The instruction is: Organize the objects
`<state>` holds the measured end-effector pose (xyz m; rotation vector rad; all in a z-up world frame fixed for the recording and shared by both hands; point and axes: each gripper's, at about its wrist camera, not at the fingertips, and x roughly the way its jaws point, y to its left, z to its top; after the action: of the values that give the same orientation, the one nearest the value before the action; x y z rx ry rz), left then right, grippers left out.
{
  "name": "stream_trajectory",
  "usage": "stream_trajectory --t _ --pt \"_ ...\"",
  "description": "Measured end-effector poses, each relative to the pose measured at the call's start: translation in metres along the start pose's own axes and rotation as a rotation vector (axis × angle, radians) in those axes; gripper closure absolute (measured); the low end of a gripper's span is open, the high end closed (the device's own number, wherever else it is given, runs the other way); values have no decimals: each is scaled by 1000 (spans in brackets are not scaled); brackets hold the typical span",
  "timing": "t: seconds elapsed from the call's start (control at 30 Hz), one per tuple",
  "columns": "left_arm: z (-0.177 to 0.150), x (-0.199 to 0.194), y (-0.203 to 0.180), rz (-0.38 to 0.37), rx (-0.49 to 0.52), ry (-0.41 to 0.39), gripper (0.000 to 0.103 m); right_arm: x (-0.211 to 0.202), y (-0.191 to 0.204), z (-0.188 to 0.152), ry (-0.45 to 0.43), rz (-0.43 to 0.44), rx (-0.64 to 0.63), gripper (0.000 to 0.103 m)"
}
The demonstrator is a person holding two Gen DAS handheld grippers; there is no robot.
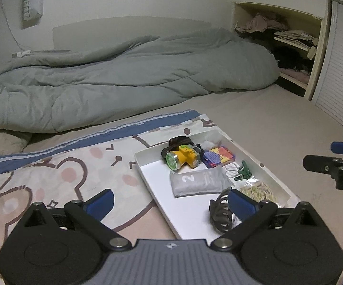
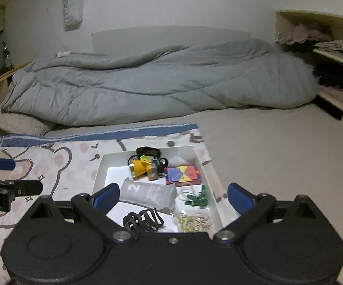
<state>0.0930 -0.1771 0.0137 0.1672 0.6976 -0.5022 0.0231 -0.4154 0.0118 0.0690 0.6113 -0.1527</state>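
Observation:
A white shallow tray (image 1: 185, 216) (image 2: 114, 173) lies on a bear-print cloth on the bed. It holds a yellow headlamp (image 1: 183, 158) (image 2: 144, 167), a grey pouch marked 2 (image 1: 198, 181) (image 2: 147, 193), a colourful card pack (image 1: 218, 156) (image 2: 183, 174), green pegs (image 1: 243, 172) (image 2: 198, 199), a bag of rubber bands (image 1: 258, 191) (image 2: 195, 220) and a black coiled hair clip (image 1: 220, 213) (image 2: 143, 220). My left gripper (image 1: 170, 196) hangs open above the tray's near-left part. My right gripper (image 2: 172, 188) hangs open over its near end. Neither holds anything.
A rumpled grey duvet (image 1: 124, 71) fills the far half of the bed. The bear-print cloth (image 1: 52, 173) spreads to the left. An open shelf with clothes (image 1: 290, 38) and a slatted door (image 1: 342, 71) stand at the right. Bare beige sheet (image 2: 278, 147) lies right of the tray.

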Motion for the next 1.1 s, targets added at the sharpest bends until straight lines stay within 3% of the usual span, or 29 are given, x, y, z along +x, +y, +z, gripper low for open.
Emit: stream_trajectory --t 0.47,0.67,1.1 --pt "-37 -47 -20 -8 2 -12 2 -52 18 -37 -22 -63 29 3" --pt "-52 -52 -24 28 31 8 2 -62 27 -52 -11 -70 7 2" --pt "-71 -47 -5 48 -19 22 2 -58 33 -80 24 -117 -15 2"
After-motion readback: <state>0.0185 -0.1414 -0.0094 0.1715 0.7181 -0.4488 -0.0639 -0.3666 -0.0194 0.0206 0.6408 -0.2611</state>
